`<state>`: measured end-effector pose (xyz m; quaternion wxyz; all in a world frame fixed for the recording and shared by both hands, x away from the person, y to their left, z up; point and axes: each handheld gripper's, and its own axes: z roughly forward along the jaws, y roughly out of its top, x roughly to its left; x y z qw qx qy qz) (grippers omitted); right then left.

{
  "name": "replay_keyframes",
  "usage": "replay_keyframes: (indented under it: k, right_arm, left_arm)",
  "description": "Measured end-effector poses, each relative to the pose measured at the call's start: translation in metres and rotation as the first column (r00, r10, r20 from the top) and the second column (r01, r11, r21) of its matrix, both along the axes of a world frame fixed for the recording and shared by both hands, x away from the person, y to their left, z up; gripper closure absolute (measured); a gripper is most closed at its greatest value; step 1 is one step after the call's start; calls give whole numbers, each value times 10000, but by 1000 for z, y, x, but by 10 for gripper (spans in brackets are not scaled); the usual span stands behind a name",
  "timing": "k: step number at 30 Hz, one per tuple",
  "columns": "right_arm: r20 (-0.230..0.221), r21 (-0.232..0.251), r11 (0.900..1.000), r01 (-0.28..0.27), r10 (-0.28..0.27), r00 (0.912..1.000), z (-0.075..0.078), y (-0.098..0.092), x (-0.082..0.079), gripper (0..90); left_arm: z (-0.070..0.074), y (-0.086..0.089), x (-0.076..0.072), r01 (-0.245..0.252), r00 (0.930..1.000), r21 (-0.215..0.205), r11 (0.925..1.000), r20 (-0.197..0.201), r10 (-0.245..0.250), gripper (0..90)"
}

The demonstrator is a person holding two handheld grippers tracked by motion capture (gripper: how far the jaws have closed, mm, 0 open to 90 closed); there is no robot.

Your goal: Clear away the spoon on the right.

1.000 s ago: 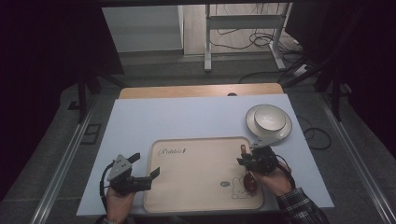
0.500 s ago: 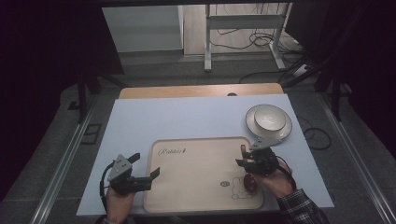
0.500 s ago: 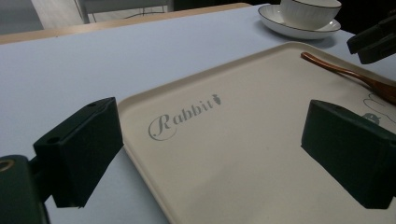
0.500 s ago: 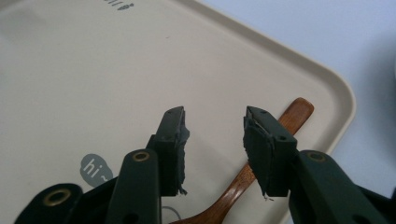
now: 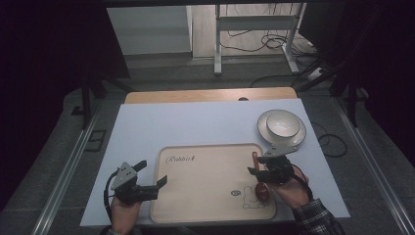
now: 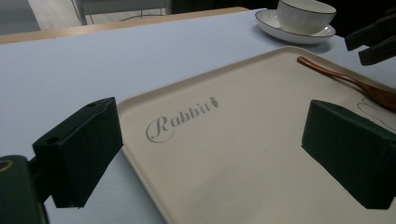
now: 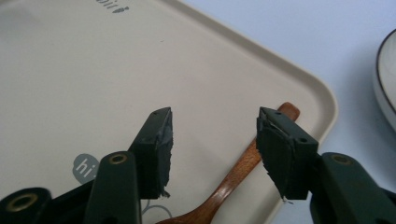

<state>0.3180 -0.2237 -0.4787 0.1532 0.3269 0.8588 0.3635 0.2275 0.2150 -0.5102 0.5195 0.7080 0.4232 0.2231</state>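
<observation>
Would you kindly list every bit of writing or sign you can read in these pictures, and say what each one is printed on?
"Rabbit", in grey script with a small carrot mark after it: on the cream tray, near its far left corner.
"hi", in a grey speech bubble: on the same tray, beside the rabbit line drawing at its near right.
The bowl, saucer and wooden spoon carry no readable text.

- The cream tray (image 5: 205,186) lies bare across its middle and left, open to approach.
- A wooden spoon (image 5: 258,182) lies along its right edge.
- A bowl (image 5: 283,123) on a saucer (image 5: 299,137) stands just beyond the tray's far right corner.
</observation>
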Motion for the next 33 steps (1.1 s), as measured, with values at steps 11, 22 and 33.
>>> replay_keyframes:
  k: [11,22,33]
  right_arm:
    - [171,232,9997,76,-80,9998,8,-2,-2,342]
    - [424,389,9992,72,-89,9991,13,-6,-7,243]
    - [758,240,9996,126,-144,9970,15,-9,-14,186]
  left_arm:
    - [-1,-2,1,96,9999,101,9999,-67,-95,40]
    - [-1,-2,1,128,9998,122,9998,-151,-126,36]
    - [-1,-2,2,112,9998,115,9999,-180,-110,32]
